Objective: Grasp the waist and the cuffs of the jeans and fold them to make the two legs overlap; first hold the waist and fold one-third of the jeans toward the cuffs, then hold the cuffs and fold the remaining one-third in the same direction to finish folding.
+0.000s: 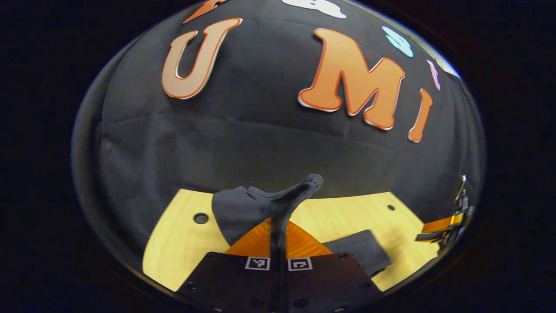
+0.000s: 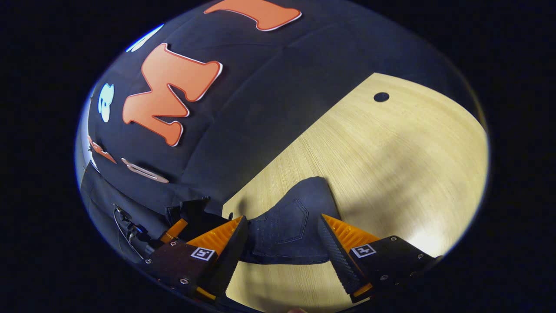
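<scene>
The dark blue jeans (image 1: 243,208) lie on the pale wooden table (image 1: 182,234). My left gripper (image 1: 278,226) is shut on a fold of the denim, and a tip of cloth (image 1: 310,181) pokes up past its fingers. Another part of the jeans (image 1: 362,252) rests flat to the right. In the right gripper view, the jeans (image 2: 299,204) show a back pocket on the table (image 2: 391,165). My right gripper (image 2: 282,221) is open, its fingers standing either side of that pocket area without touching it. The left gripper (image 2: 191,213) appears at the jeans' far left end.
The black cloth wall (image 1: 260,143) rises right behind the table's back edge. Round holes (image 2: 381,97) (image 1: 200,218) sit in the tabletop. The right gripper (image 1: 447,226) shows at the far right of the left gripper view. Bare wood stretches right of the jeans.
</scene>
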Demonstrator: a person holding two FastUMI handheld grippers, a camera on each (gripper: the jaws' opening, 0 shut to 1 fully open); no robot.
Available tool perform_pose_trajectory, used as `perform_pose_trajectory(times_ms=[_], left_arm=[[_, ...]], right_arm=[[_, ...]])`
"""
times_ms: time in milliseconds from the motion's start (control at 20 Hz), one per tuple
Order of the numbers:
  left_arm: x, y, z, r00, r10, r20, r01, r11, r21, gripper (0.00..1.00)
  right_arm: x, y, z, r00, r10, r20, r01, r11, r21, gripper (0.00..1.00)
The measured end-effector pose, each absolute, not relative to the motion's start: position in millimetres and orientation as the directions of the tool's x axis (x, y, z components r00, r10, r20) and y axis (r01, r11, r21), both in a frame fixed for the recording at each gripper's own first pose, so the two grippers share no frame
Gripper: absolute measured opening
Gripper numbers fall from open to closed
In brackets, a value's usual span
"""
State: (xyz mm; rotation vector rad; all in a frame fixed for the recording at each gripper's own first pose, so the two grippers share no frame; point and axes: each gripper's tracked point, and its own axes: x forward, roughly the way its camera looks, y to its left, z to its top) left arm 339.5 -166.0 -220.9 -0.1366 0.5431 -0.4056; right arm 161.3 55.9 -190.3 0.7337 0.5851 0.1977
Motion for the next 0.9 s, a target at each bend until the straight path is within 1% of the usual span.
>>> perform_pose_trajectory(times_ms=[150,350,600,650,750,900], left_arm=[[310,-221,-209,0.743,-0.481,-0.465,0.404,0.877,-0.261,0.01],[274,-305,-217,0.662,-0.586,-0.467,0.522,0.808,-0.273,0.00],[219,-397,-275,0.517,-0.654,-0.552,0.605,0.735,-0.305,0.01],[211,-408,-290,0.495,-0.652,-0.575,0.614,0.730,-0.300,0.01],[204,-420,-315,0.477,-0.631,-0.611,0.622,0.734,-0.272,0.01],[198,-433,-335,0.476,-0.581,-0.660,0.612,0.758,-0.225,0.01]], right_arm=[[154,39,-180,0.835,0.369,-0.409,0.014,0.728,0.685,0.98],[147,13,-181,0.839,0.368,-0.402,0.010,0.727,0.686,0.98],[137,-16,-191,0.836,0.358,-0.415,0.029,0.727,0.686,0.98],[135,-20,-193,0.834,0.356,-0.421,0.032,0.732,0.681,0.98],[131,-26,-199,0.827,0.354,-0.436,0.037,0.740,0.672,0.98],[127,-29,-203,0.819,0.366,-0.443,0.033,0.739,0.673,0.98]])
